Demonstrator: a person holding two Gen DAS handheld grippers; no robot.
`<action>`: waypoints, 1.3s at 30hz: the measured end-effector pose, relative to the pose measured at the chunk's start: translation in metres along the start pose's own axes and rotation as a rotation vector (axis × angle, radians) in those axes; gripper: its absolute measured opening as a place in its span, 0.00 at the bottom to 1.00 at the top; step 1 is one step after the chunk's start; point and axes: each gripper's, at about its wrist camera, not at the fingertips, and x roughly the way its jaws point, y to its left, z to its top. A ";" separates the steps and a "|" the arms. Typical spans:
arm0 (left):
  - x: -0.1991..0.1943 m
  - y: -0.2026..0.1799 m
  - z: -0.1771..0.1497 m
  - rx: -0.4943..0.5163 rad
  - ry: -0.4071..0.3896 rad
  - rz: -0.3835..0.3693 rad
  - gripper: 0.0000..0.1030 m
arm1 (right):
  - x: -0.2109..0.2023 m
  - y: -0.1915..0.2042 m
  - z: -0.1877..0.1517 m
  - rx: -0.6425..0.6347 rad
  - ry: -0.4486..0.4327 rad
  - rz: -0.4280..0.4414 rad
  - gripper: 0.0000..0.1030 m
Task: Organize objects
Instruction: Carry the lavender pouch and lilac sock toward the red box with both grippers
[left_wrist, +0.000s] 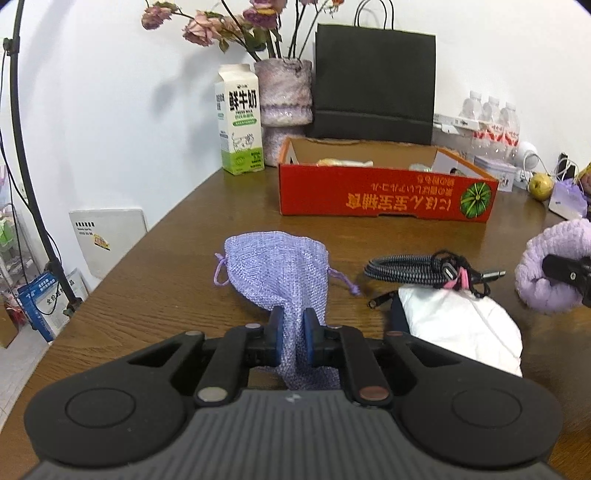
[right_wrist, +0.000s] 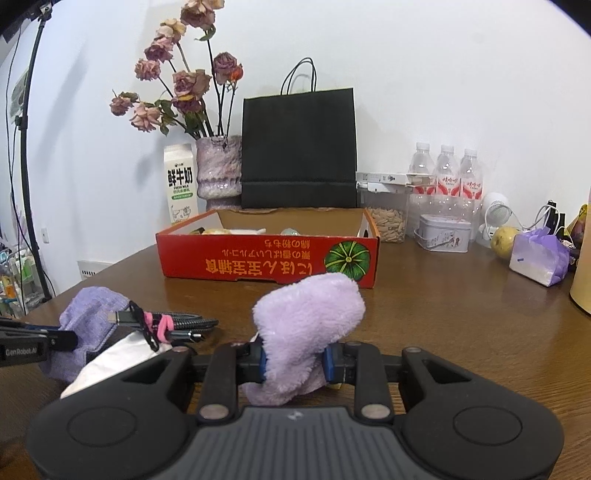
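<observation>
Woven lilac drawstring pouch (left_wrist: 277, 266) pinched in shut left gripper (left_wrist: 294, 339), fluffy purple cloth (right_wrist: 306, 317) clamped in right gripper (right_wrist: 294, 363), 1 braided cable coil (left_wrist: 413, 271) near right, 1 red cardboard box (left_wrist: 384, 192) far.

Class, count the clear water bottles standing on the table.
3. The water bottles stand in a row at the back right: left, middle, right, behind a tin. Others may be hidden.

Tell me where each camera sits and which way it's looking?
Left wrist: on the left gripper, looking forward over the table at the lilac pouch it pinches; its fingers show.
Right wrist: on the right gripper, facing the red box, clamping a fluffy purple cloth; its fingers show.
Shared: box, pouch, braided cable, black bag, and each other's gripper.
</observation>
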 end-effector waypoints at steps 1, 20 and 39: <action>-0.003 0.001 0.002 -0.002 -0.008 0.003 0.11 | -0.001 0.000 0.000 0.002 -0.004 -0.001 0.24; -0.025 -0.015 0.039 0.014 -0.118 -0.022 0.11 | -0.009 0.013 0.025 -0.007 -0.064 0.035 0.24; -0.001 -0.033 0.079 0.008 -0.170 -0.063 0.12 | 0.021 0.022 0.061 -0.022 -0.103 0.053 0.24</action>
